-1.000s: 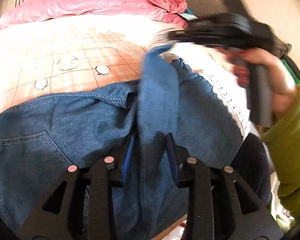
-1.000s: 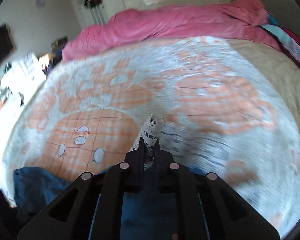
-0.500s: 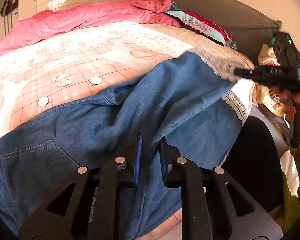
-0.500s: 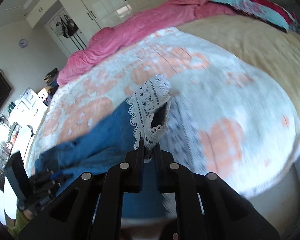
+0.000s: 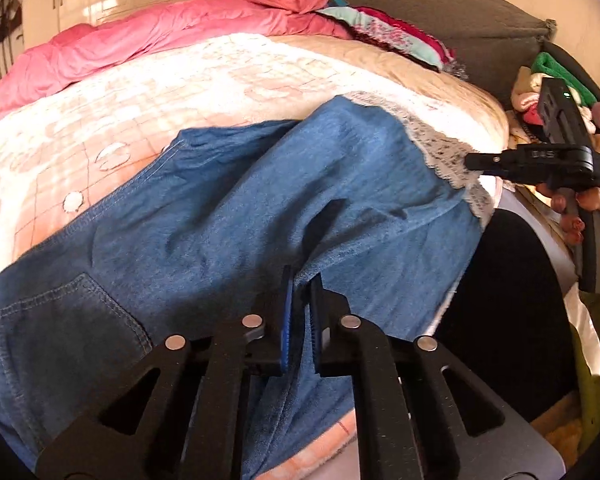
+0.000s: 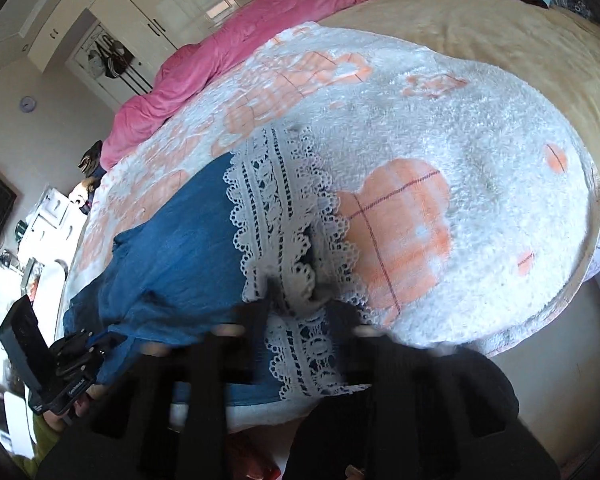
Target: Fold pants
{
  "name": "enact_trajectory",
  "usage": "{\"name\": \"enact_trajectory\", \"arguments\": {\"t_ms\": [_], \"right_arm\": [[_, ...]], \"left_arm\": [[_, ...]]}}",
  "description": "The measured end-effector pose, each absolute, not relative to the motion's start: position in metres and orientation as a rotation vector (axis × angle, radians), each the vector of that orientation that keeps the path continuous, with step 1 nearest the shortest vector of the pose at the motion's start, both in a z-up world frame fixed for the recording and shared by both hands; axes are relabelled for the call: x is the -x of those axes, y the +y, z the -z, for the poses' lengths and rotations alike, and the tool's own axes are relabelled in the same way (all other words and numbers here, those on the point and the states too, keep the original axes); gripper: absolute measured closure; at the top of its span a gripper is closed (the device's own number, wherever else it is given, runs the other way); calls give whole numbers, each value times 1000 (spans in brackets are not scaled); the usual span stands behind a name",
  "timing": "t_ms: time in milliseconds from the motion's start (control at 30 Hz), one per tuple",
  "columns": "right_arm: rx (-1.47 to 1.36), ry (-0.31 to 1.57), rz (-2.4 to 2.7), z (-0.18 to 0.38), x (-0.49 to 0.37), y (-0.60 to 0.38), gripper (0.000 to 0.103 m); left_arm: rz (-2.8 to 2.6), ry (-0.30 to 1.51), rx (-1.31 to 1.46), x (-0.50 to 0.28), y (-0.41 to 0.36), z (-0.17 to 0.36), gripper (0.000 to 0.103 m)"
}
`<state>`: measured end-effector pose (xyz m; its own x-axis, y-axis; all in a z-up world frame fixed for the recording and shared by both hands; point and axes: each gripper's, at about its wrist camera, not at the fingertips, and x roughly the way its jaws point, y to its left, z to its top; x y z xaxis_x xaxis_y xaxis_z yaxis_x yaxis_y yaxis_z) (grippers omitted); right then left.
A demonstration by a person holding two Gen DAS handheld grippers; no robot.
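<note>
Pinching a fold of the pants [image 5: 228, 208], the left gripper [image 5: 300, 292] is closed on denim at the near edge of the bed [image 6: 480, 60]. The right gripper [image 6: 296, 304] is opening over the lace hem [image 6: 276, 200], lace between its jaws. Released unevenly, the upper leg may slide off the lower one.

The left gripper [image 5: 300, 292] has clamped shut on a fold of the blue pants [image 5: 220, 220], while the right gripper [image 6: 300, 312] has swung the lace hem [image 6: 284, 216] out toward three o'clock, laid the leg flat on the blanket [image 6: 480, 140], and its jaws are now opening around the lace.
</note>
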<state>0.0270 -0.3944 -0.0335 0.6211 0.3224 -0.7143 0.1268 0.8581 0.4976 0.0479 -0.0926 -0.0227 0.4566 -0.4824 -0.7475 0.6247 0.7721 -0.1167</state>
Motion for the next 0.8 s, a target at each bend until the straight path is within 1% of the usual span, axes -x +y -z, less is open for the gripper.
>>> {"name": "enact_trajectory", "arguments": {"t_ms": [200, 300, 500, 567, 600, 667, 700, 733, 767, 800], "right_arm": [[-492, 888, -136, 16, -7, -398, 91], [-473, 915, -133, 18, 0, -401, 91], [-442, 983, -124, 39, 3, -398, 91], [-443, 993, -117, 44, 1, -398, 90], [-439, 1001, -97, 47, 1, -399, 87], [-421, 1009, -82, 48, 0, -399, 79], [-406, 1014, -61, 47, 2, -399, 70], [-394, 1016, -44, 46, 3, -401, 67], [-386, 1007, -33, 42, 4, -402, 67], [-372, 988, -15, 36, 6, -403, 67]], "left_arm": [[731, 810, -200, -27, -88, 4, 102], [748, 808, -233, -17, -91, 3, 102], [704, 899, -286, -19, -91, 32, 102], [700, 917, -290, -22, -90, 37, 100], [701, 918, -294, -22, -90, 37, 100], [704, 916, -301, -21, -91, 37, 100], [706, 916, -302, -21, -91, 37, 100], [705, 919, -300, -20, -90, 37, 99], [710, 923, -292, -18, -89, 36, 98], [714, 923, -285, -17, -88, 36, 93]]}}
